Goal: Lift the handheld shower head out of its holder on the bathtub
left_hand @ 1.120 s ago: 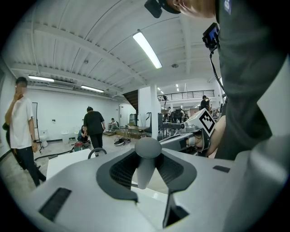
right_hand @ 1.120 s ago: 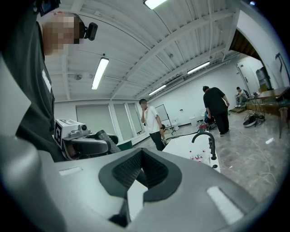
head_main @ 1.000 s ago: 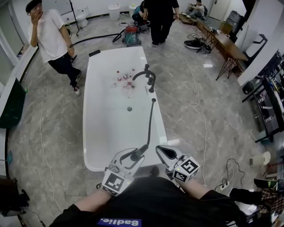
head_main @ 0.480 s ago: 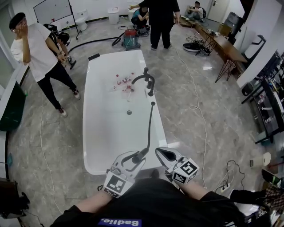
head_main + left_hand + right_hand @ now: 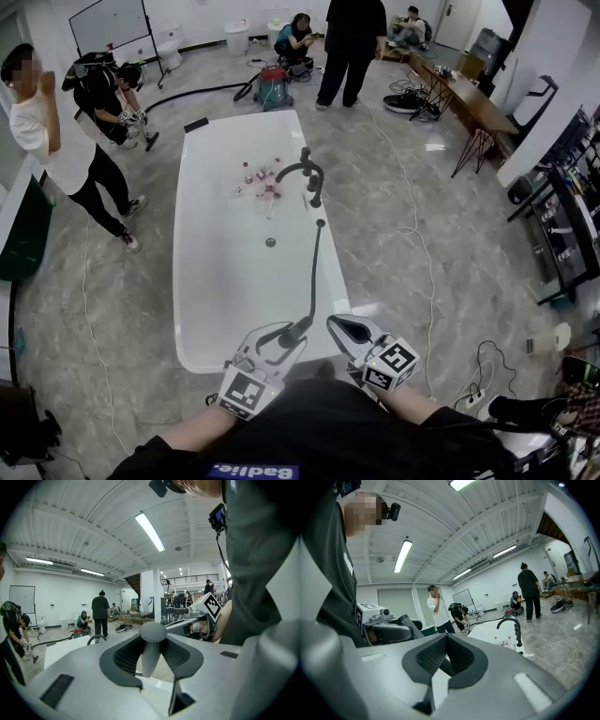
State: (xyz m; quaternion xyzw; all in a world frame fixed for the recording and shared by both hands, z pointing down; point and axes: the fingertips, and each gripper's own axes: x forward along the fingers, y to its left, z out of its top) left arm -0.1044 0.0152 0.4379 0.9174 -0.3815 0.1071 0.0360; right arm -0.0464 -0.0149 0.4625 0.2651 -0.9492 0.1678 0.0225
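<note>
Here, the left gripper (image 5: 279, 337) clasps the handheld shower head (image 5: 295, 329) above the bathtub's (image 5: 202, 281) near rim, hose (image 5: 315, 267) stretching ahead toward the faucet (image 5: 307, 172), with the closed, empty right gripper (image 5: 337, 323) just beside.

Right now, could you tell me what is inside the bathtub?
Small red-and-white bottles lie near the faucet; a drain sits mid-floor. The left claw holding the shower head hides part of the bathtub's near end.

white tub (image 5: 214, 300) on marble floor (image 5: 422, 187), w/ small bottles (image 5: 260, 178) inside & faucet (image 5: 306, 172) on rim.
</note>
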